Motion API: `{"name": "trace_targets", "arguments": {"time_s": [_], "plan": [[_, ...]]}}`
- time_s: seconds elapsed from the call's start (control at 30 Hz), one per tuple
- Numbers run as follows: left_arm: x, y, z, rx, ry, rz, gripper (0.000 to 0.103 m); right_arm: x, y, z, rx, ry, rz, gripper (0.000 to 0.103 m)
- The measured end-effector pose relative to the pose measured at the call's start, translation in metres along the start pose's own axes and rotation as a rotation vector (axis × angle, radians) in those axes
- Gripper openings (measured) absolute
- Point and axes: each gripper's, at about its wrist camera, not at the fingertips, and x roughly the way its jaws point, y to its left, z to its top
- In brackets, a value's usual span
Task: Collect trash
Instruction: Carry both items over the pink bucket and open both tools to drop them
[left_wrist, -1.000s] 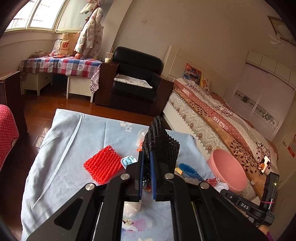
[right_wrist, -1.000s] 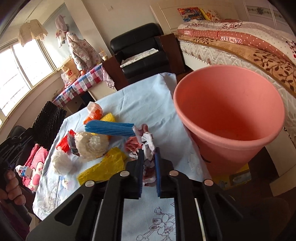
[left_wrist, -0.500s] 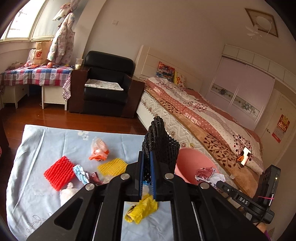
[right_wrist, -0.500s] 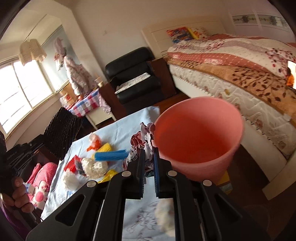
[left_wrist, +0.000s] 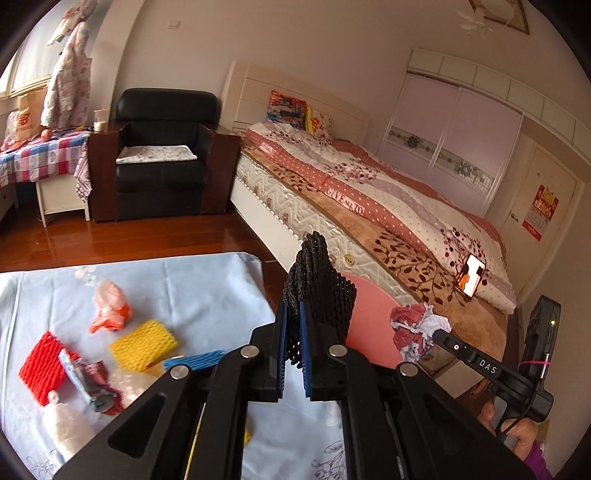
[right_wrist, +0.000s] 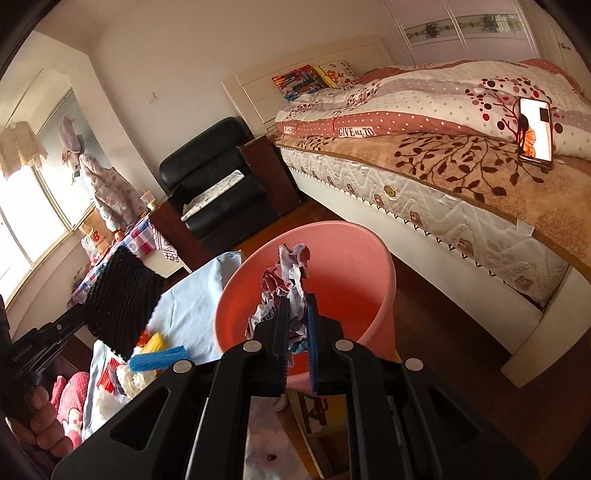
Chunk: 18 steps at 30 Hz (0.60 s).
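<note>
Right wrist view: the right gripper (right_wrist: 297, 325) has its fingers clamped on crumpled paper (right_wrist: 286, 280) above the pink bucket (right_wrist: 354, 258), apparently placed for a drop. The left gripper (left_wrist: 291, 339) pinches black foam mesh (left_wrist: 317, 288) beside it, probably next; more trash (left_wrist: 142, 339) litters the surface (left_wrist: 207, 280).

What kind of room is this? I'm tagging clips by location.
Most likely a home bedroom: a made bed with a pink patterned quilt, a black leather armchair beside it, and a white sliding-door wardrobe along the far wall.
</note>
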Motion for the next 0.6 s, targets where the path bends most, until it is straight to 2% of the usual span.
{"name": "trace_targets", "arguments": {"time_s": [0.27, 0.5, 0.53, 0.6], "plan": [[0.07, -0.039, 0.0, 0.04, 0.098, -0.026, 0.006, 0.032, -0.009, 0.01, -0.018, 0.029, -0.018, 0.009], [0.112, -0.05, -0.01, 0.045, 0.168, -0.021, 0.007, 0.059, -0.021, 0.011, 0.01, 0.073, -0.029, 0.009], [0.114, -0.049, -0.012, 0.042, 0.169, -0.019, 0.01, 0.061, -0.022, 0.011, 0.015, 0.074, -0.029, 0.009], [0.117, -0.049, -0.013, 0.032, 0.168, -0.02, 0.032, 0.066, -0.023, 0.01, 0.018, 0.079, -0.034, 0.009]]}}
